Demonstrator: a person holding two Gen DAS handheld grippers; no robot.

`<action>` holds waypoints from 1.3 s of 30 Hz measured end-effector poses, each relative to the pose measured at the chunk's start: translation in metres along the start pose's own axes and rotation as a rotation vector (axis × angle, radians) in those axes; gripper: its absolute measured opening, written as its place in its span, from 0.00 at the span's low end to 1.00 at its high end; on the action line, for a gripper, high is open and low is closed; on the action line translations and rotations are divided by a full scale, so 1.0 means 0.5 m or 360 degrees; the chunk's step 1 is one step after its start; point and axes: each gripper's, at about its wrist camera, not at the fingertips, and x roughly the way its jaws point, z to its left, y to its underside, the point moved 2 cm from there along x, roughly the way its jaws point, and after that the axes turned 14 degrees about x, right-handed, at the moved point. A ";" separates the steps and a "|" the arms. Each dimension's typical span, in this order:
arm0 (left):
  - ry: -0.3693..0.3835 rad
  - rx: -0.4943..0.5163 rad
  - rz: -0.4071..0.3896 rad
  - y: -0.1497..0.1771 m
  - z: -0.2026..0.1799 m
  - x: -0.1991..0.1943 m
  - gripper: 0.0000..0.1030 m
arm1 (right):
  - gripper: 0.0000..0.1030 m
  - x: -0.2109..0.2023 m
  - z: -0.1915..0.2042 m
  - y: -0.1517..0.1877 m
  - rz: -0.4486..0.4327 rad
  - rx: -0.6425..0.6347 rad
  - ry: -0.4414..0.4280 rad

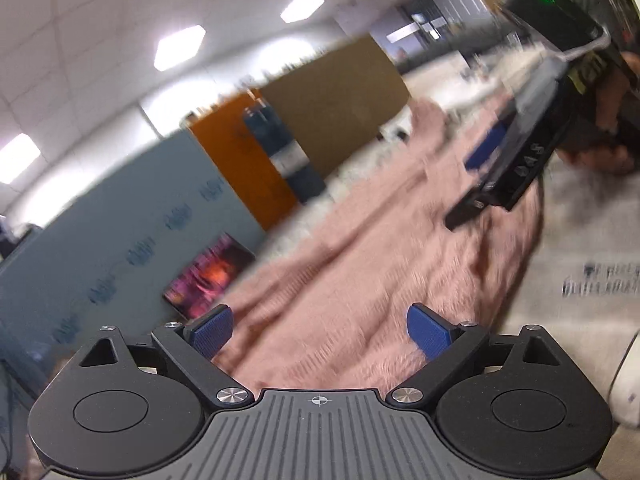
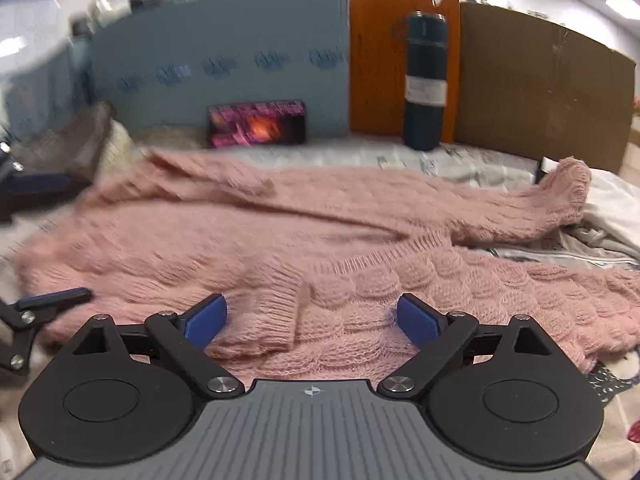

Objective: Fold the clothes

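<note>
A pink knit sweater (image 2: pixel 280 232) lies spread out flat on a white printed cover (image 2: pixel 460 160). One sleeve (image 2: pixel 560 196) stretches off to the right. The other sleeve's ribbed cuff (image 2: pixel 272 312) is folded over the body. My right gripper (image 2: pixel 312 320) hovers low over that cuff, open, with the cuff lying loose between its blue pads (image 2: pixel 206 320). My left gripper (image 1: pixel 320 332) is open over the sweater (image 1: pixel 360 272) and holds nothing; the view is tilted and blurred. The right gripper (image 1: pixel 476 180) shows at the upper right of the left wrist view, held by a hand (image 1: pixel 608 128).
A dark blue bottle (image 2: pixel 425 80) stands at the back against an orange board (image 2: pixel 376 60), beside brown cardboard (image 2: pixel 540 88) and a blue-grey panel (image 2: pixel 224 48). A dark picture card (image 2: pixel 256 122) leans there. White clothes (image 2: pixel 612 208) are heaped at the right, grey cloth (image 2: pixel 68 140) at the left.
</note>
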 end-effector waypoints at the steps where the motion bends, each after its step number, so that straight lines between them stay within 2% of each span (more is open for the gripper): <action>1: -0.0010 -0.0006 -0.0024 -0.001 0.004 -0.013 0.93 | 0.91 -0.017 -0.014 -0.003 -0.0037 0.0027 -0.0075; 3: 0.0001 0.0007 -0.0027 0.000 0.008 -0.034 0.93 | 0.98 -0.058 -0.046 -0.010 -0.0146 0.0033 -0.0160; 6: 0.0004 0.0107 0.0083 0.003 -0.007 -0.046 0.93 | 1.00 -0.110 -0.090 -0.014 -0.0274 -0.0046 -0.0126; 10: 0.0056 0.0216 0.0142 0.005 -0.038 -0.055 0.93 | 1.00 -0.130 -0.125 0.010 -0.0204 -0.0182 0.0042; 13: 0.0234 0.0270 0.0113 0.005 -0.050 -0.064 0.93 | 1.00 -0.145 -0.133 0.039 -0.0145 -0.0357 0.0060; 15: 0.0281 0.0316 0.0125 0.007 -0.058 -0.062 0.93 | 1.00 -0.154 -0.138 0.052 -0.0113 -0.0460 0.0051; 18: 0.0262 0.0309 0.0147 0.005 -0.060 -0.041 0.97 | 1.00 -0.154 -0.143 0.053 -0.0065 -0.0513 0.0027; 22: 0.0224 0.0278 0.0146 0.003 -0.056 0.002 0.97 | 1.00 -0.131 -0.135 0.056 -0.0005 -0.0650 0.0036; 28: 0.0148 0.0231 0.0125 0.002 -0.047 0.050 0.96 | 1.00 -0.097 -0.111 0.043 -0.0009 -0.0724 -0.0088; 30: 0.0144 0.0192 0.0138 0.009 -0.039 0.057 0.88 | 1.00 -0.088 -0.106 0.041 0.0005 -0.0728 -0.0142; 32: 0.0143 0.0146 0.0175 0.021 -0.028 0.060 0.76 | 0.99 -0.089 -0.111 0.038 0.0004 -0.0734 -0.0127; 36: 0.0155 0.0020 0.0218 0.048 -0.008 0.059 0.61 | 0.98 -0.103 -0.176 0.022 -0.0077 -0.0682 0.0147; 37: 0.0177 -0.0011 0.0211 0.051 -0.006 0.060 0.50 | 0.97 -0.105 -0.196 0.017 -0.0091 -0.0653 0.0215; 38: 0.0207 -0.0030 0.0207 0.051 -0.006 0.063 0.45 | 0.93 -0.107 -0.216 0.013 -0.0105 -0.0623 0.0282; 39: 0.0230 -0.0033 0.0207 0.050 -0.007 0.067 0.36 | 0.87 -0.108 -0.231 0.008 -0.0116 -0.0584 0.0285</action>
